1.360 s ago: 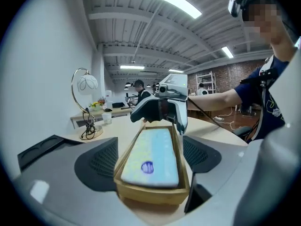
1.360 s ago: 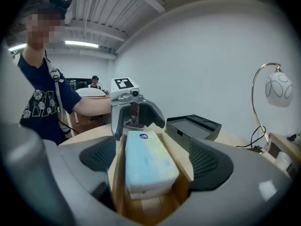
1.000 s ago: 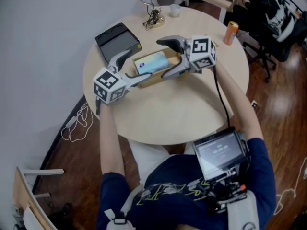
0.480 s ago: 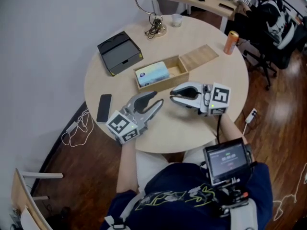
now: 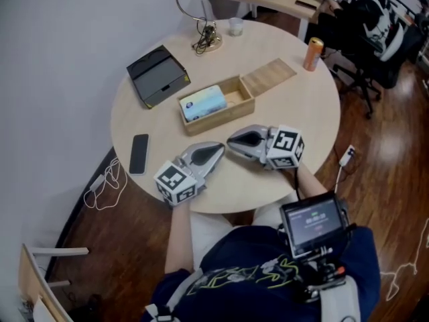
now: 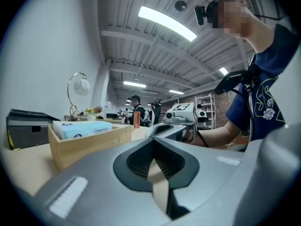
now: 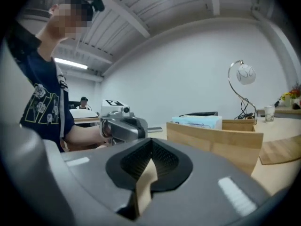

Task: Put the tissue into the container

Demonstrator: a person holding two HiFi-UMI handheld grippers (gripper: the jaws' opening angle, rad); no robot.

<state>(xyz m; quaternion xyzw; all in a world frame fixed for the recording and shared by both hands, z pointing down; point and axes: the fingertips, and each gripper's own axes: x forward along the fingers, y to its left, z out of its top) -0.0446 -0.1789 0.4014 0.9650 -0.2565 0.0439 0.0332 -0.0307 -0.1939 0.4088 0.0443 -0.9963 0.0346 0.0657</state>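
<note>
Hand-held grippers just closed, both empty.

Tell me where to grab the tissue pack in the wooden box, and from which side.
Take the tissue pack from above, jaws across its short width, on the upper part that stands above the rim of the wooden box. It lies flat at one end, with the walls close along its long sides, so a level approach would likely hit wood.
</note>
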